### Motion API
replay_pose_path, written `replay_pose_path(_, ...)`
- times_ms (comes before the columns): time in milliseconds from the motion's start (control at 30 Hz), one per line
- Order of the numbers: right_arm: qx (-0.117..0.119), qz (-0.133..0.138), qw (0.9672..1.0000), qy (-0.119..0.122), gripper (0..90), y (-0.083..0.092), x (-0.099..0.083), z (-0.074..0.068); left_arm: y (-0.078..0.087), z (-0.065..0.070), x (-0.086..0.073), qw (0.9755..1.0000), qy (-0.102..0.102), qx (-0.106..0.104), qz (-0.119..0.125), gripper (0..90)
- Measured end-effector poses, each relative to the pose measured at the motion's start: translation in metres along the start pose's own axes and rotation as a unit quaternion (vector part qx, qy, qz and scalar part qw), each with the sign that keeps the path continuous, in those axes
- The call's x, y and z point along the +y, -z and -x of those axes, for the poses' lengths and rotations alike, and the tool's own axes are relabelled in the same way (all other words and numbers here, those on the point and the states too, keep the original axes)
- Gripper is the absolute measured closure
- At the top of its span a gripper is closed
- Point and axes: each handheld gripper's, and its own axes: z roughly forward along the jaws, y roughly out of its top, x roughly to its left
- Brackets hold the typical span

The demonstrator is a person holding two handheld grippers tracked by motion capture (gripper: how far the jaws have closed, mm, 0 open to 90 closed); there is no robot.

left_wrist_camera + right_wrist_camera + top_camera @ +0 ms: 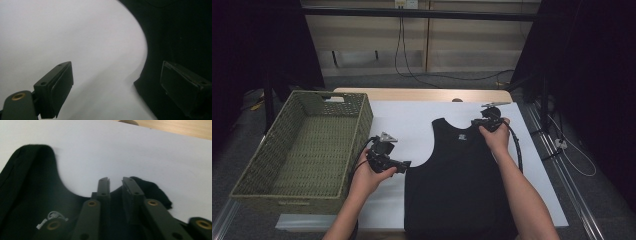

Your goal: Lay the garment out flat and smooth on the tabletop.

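Forearms come in from the bottom edge of the high view, one gripper in each hand. Black tank top (457,175) lies flat, front up, on the white sheet (412,120) covering the table, hem toward the person, neck away. Left gripper (404,165) sits just beside the garment's left armhole, jaws spread wide with nothing between them; in the left gripper view one jaw is over the white sheet, the other over black cloth. Right gripper (484,122) is at the far shoulder strap (152,190), jaws close together with a narrow gap; the strap end is bunched beside them, and whether they pinch cloth I cannot tell. Garment looks light, soft, floppy, likely to sag and slide on the sheet, so best pinched at strap or hem edge. Plain black, small white print (51,218) below the neckline. Woven basket (287,185) stands at left, just beside the sheet. Beyond: wood table edge (422,95), cables.
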Motion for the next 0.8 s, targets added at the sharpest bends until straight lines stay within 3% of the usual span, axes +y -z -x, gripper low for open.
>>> replay_pose_path(167,0.008,-0.006,0.9999,-0.001,52.5,0.004,0.002,-0.01,-0.001,0.0,0.0,1.0,-0.003,-0.001,-0.001,11.6)
replay_pose_path(433,0.016,0.014,0.9991,-0.036,30.2,0.027,-0.01,0.009,-0.006,-0.001,0.006,1.0,-0.001,-0.004,-0.002,10.6)
replay_pose_path(567,0.016,0.027,0.9979,-0.057,22.1,0.037,-0.017,0.017,-0.014,-0.002,0.014,0.9999,0.0,-0.011,-0.002,10.5)
replay_pose_path(800,0.015,0.021,0.9981,-0.056,11.4,0.046,-0.027,0.022,-0.025,-0.003,0.028,0.9999,-0.001,-0.014,-0.007,10.3)
